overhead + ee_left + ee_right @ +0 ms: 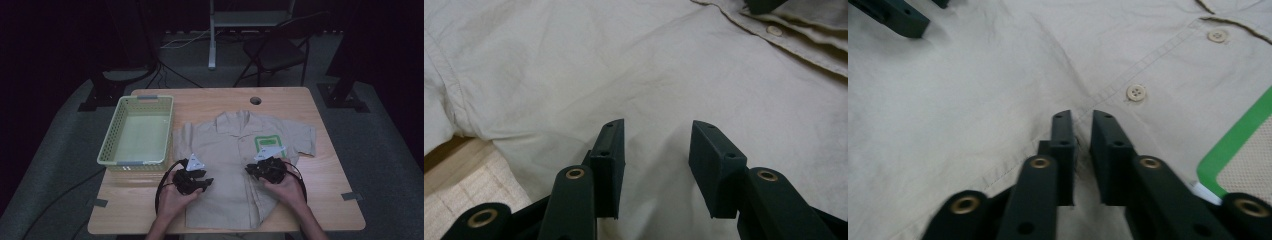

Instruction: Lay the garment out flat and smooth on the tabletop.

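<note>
A tan short-sleeved shirt [235, 150] lies spread flat, front up, on the wooden table [330, 195]. It has a green-edged chest patch [266, 142] [1243, 130]. My left gripper [207, 182] [656, 130] rests open on the shirt's [624, 65] left half, with bare cloth between its jaws. My right gripper [248, 170] [1082, 117] sits at the button placket with only a thin gap between its jaws. It looks shut on a small fold of the shirt [973, 90], and creases run out from its tips.
A pale green plastic basket [111, 132] stands empty at the table's left, beside the shirt's sleeve. A round cable hole [255, 100] is near the far edge. A folding chair [275, 50] and stand legs are on the floor beyond.
</note>
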The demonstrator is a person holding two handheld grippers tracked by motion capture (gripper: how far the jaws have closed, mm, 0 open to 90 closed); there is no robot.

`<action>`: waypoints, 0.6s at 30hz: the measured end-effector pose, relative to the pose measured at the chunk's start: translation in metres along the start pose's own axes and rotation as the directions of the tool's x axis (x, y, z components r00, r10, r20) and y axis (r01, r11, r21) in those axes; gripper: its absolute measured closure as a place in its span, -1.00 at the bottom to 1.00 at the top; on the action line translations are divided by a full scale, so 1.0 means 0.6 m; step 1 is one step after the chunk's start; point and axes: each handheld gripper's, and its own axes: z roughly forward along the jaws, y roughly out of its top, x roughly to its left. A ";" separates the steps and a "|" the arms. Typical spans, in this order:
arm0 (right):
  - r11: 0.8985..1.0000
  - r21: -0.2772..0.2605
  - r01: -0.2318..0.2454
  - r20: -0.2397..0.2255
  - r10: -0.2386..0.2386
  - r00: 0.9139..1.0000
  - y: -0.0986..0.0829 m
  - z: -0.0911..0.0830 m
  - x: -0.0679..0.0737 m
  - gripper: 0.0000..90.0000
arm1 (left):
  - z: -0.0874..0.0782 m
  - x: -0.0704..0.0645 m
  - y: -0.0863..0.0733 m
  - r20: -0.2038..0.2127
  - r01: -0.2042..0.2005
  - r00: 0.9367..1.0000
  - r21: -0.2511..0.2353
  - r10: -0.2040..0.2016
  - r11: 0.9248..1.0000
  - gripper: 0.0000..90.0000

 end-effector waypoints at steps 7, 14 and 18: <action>0.999 -0.028 -0.022 -0.002 0.022 1.000 -0.015 -0.022 -0.006 0.92 | 0.006 0.001 0.006 -0.009 -0.008 1.000 0.002 0.008 1.000 0.31; 0.998 -0.050 -0.032 0.020 0.033 0.999 -0.035 -0.060 -0.008 0.92 | 0.010 0.002 0.011 -0.016 -0.010 1.000 0.005 0.010 1.000 0.31; 0.997 -0.064 -0.038 0.040 0.041 0.998 -0.049 -0.086 -0.007 0.92 | 0.013 0.001 0.015 -0.029 -0.020 0.999 0.011 0.020 1.000 0.31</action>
